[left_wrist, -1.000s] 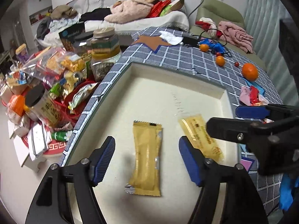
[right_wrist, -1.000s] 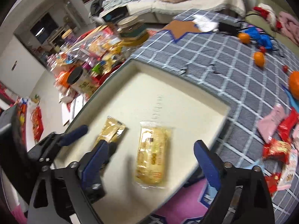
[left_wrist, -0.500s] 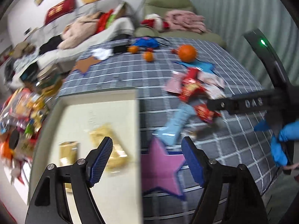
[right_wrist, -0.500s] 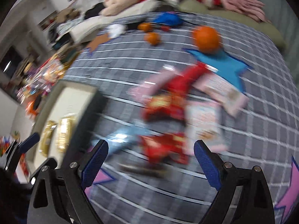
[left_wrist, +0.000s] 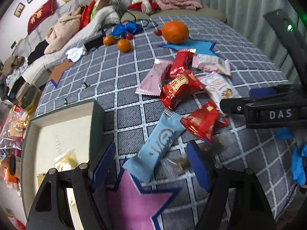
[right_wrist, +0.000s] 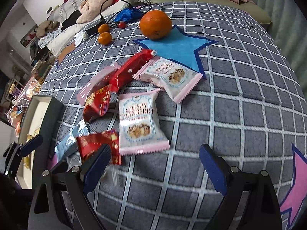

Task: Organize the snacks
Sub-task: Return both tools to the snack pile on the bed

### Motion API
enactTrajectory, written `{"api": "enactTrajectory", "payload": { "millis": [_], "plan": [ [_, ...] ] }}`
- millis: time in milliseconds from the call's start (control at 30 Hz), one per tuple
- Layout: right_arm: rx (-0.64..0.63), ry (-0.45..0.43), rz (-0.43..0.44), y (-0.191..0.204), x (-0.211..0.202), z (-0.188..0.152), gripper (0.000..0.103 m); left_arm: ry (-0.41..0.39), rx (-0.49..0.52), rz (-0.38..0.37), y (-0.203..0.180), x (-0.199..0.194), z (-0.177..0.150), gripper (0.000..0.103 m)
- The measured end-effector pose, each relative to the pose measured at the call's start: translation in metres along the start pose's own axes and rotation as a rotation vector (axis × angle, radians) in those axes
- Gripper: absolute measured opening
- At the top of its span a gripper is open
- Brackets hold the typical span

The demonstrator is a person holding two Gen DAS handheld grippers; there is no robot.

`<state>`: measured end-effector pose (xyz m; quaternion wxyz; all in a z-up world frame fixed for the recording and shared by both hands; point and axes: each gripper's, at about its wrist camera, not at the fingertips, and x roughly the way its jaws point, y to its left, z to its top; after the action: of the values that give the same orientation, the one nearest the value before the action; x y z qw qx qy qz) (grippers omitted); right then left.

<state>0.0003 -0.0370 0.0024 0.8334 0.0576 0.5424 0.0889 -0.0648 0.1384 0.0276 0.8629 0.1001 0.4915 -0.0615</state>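
A pile of snack packets lies on the checked cloth. My left gripper (left_wrist: 151, 164) is open, its fingers on either side of the lower end of a light blue packet (left_wrist: 157, 145). Red packets (left_wrist: 178, 88) and a pink one (left_wrist: 151, 80) lie beyond. My right gripper (right_wrist: 153, 164) is open above the cloth, just in front of a white and pink cranberry packet (right_wrist: 138, 122) and a red packet (right_wrist: 99, 145). A second cranberry packet (right_wrist: 170, 76) lies further back. The cream tray (left_wrist: 49, 132) at the left holds yellow packets (left_wrist: 65, 161).
A big orange (right_wrist: 155, 25) sits on a blue star mat (right_wrist: 176, 44), with small oranges (right_wrist: 104, 38) behind. A pink star mat (left_wrist: 134, 197) lies under my left gripper. Jars and bagged snacks crowd the floor left of the tray. A sofa with clothes is behind.
Both grippers swung right from over the tray to the snack pile on the cloth. The left one now straddles the blue packet. Both stay open.
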Motion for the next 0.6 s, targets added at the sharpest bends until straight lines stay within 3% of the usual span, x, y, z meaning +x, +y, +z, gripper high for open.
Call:
{"api": "enactTrajectory", "payload": {
  "millis": [133, 300, 367, 400, 433, 533, 600],
  "plan": [
    [-0.053, -0.009, -0.025, 0.007, 0.009, 0.010, 0.094, 0.064, -0.021, -0.028, 0.005, 0.020, 0.004, 0.079],
    [-0.125, -0.019, -0.082, 0.018, 0.020, 0.021, 0.092, 0.067, -0.055, -0.078, 0.008, 0.026, 0.008, 0.080],
    [-0.158, -0.036, -0.113, 0.022, 0.020, 0.022, 0.075, 0.065, -0.067, -0.090, 0.009, 0.027, 0.009, 0.077],
    [-0.176, -0.045, -0.123, 0.024, 0.019, 0.021, 0.061, 0.062, -0.072, -0.098, 0.009, 0.027, 0.009, 0.075],
    [-0.189, -0.052, -0.121, 0.024, 0.017, 0.021, 0.048, 0.056, -0.070, -0.095, 0.008, 0.026, 0.009, 0.064],
    [-0.182, -0.052, -0.099, 0.018, 0.013, 0.018, 0.046, 0.051, -0.067, -0.103, 0.006, 0.023, 0.011, 0.027],
    [-0.171, -0.052, -0.094, 0.012, 0.009, 0.014, 0.045, 0.054, -0.087, -0.104, 0.007, 0.022, 0.011, 0.025]
  ]
}}
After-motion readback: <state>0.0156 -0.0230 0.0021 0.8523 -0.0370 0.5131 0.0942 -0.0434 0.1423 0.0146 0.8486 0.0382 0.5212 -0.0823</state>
